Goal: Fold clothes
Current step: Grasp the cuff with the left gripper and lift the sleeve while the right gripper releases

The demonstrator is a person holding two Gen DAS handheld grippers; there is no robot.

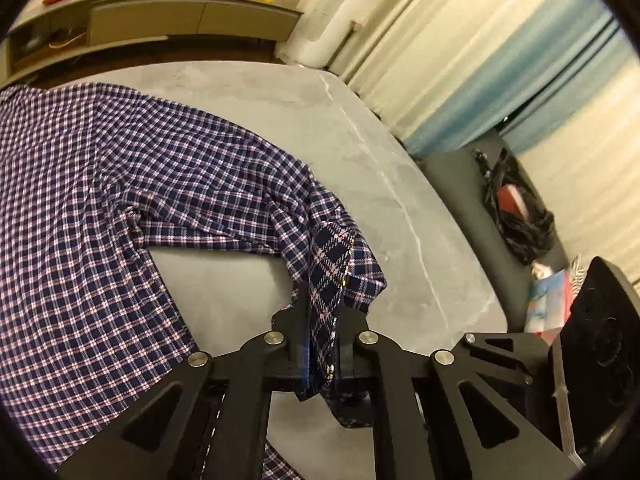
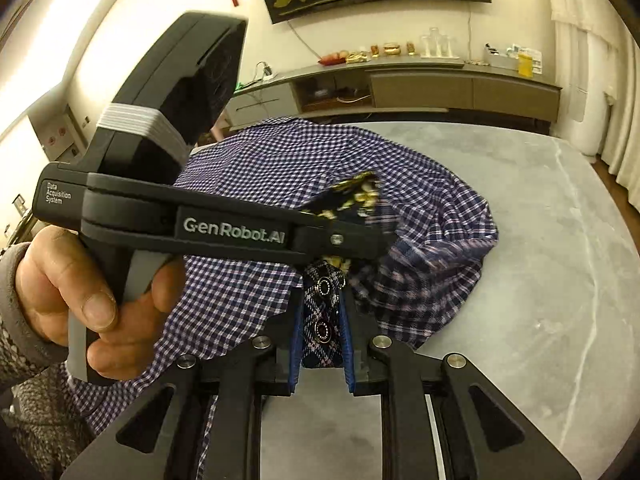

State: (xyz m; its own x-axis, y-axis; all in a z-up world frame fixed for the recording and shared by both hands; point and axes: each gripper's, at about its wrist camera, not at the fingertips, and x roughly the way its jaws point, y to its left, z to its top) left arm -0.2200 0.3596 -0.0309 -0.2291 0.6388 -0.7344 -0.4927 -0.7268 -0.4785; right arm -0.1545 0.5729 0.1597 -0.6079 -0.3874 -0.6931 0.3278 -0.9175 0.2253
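a navy, white and pink checked cotton shirt [image 1: 100,184] is spread across a pale grey marbled tabletop [image 1: 400,184], with one sleeve drawn up off the surface toward the near edge. the sleeve's cuff [image 1: 332,276], lined in a larger navy plaid, is pinched between the closed fingers of the black left gripper [image 1: 322,312], and little fabric is seen past the pads. in the right wrist view, a buttoned strip of the same shirt [image 2: 323,312], with two dark round buttons on it, is clamped between the blue-padded fingers of the black right gripper [image 2: 323,320], which stand only narrowly apart on the cloth. the left gripper is seen there from the side, held in the person's hand [image 2: 80,300], just above and in front of the right one.

several risks are judged from here. the thin cuff hold could be lost if the sleeve is pulled hard. the buttons between the right pads could let the strip slip or twist. with both tools so close together, a collision is possible. if the sleeve is carried over while the body stays rumpled, a crooked fold would be set.
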